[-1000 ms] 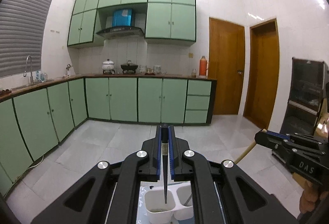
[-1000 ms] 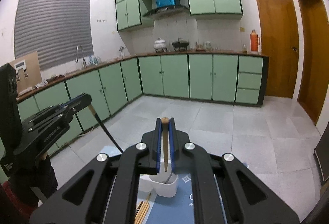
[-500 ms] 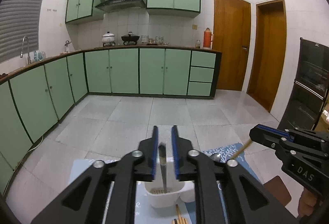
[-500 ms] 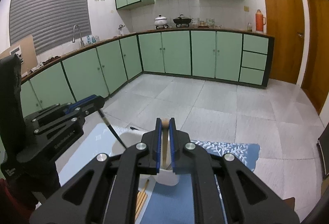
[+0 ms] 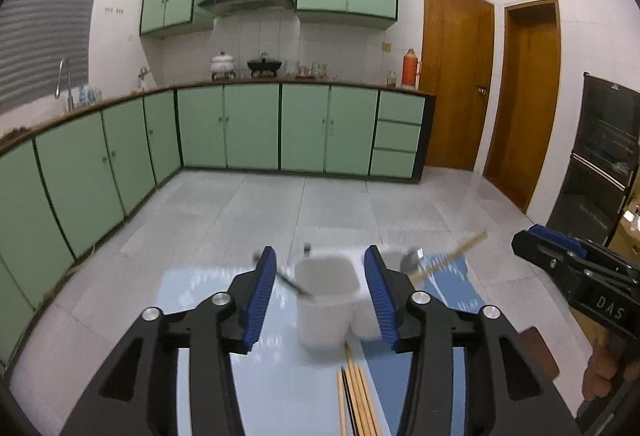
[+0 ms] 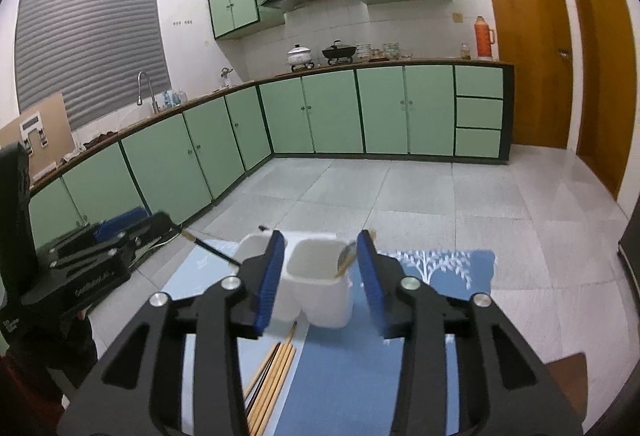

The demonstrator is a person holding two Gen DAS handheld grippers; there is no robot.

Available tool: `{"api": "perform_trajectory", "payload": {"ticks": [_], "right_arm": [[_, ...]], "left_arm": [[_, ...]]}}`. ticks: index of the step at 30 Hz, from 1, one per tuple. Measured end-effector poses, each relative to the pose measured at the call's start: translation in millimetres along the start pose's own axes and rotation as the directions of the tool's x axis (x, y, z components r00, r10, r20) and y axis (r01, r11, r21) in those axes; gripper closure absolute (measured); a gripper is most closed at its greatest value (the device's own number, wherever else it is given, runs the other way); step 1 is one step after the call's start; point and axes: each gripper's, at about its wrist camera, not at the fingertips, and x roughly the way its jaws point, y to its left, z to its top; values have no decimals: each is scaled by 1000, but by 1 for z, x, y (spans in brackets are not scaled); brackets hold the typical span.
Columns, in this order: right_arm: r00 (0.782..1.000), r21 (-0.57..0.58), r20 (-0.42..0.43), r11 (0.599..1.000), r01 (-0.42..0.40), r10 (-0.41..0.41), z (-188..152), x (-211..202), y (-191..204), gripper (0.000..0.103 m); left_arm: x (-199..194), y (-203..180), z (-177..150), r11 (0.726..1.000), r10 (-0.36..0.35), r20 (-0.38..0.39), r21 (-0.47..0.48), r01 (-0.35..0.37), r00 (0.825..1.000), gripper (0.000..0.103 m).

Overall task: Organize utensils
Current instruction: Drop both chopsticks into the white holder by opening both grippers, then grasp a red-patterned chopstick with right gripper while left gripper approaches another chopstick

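Nearest, a bundle of light wooden chopsticks [image 5: 357,392] lies flat on the pale glossy table top [image 5: 224,376], partly on a blue placemat with a white tree print [image 6: 436,264]. Just beyond them stands a white plastic two-compartment utensil holder [image 5: 326,300]. The left gripper [image 5: 320,286], blue-padded, hangs over the holder's left compartment with its jaws opening and nothing pressed between the pads; a dark-handled utensil [image 5: 294,286] leans in that compartment, blurred. The right gripper [image 6: 322,274] is opening likewise, its pads apart, above the right compartment, where a wooden-handled spoon [image 6: 346,258] leans free of the pads. Farther off are the grey tiled floor [image 6: 400,192], green kitchen cabinets [image 5: 256,132] and brown wooden doors [image 5: 456,76].
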Motion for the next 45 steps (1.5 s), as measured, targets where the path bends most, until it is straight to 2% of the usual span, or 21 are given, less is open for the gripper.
{"api": "perform_trajectory", "payload": {"ticks": [8, 17, 22, 30, 39, 45], "right_arm": [[997, 2, -67, 1000, 24, -24, -68, -19, 13, 57], [989, 14, -146, 1000, 16, -14, -130, -25, 36, 57], [981, 15, -195, 1000, 13, -10, -168, -29, 48, 57], [954, -15, -299, 1000, -6, 2, -227, -34, 71, 60], [935, -79, -355, 997, -14, -15, -249, -22, 88, 64], [938, -126, -338, 992, 33, -74, -252, -24, 84, 71]], "left_arm": [[-23, 3, -61, 1000, 14, -118, -2, -14, 993, 56], [-43, 17, -110, 999, 36, -172, -29, -42, 984, 56], [-48, 25, -145, 998, 45, -227, -37, -55, 973, 56], [-55, 24, -195, 998, 53, -314, -15, -61, 948, 56], [-61, 27, -216, 998, 58, -344, -11, -66, 937, 56], [-62, 27, -220, 998, 56, -347, -9, -63, 936, 56]]}}
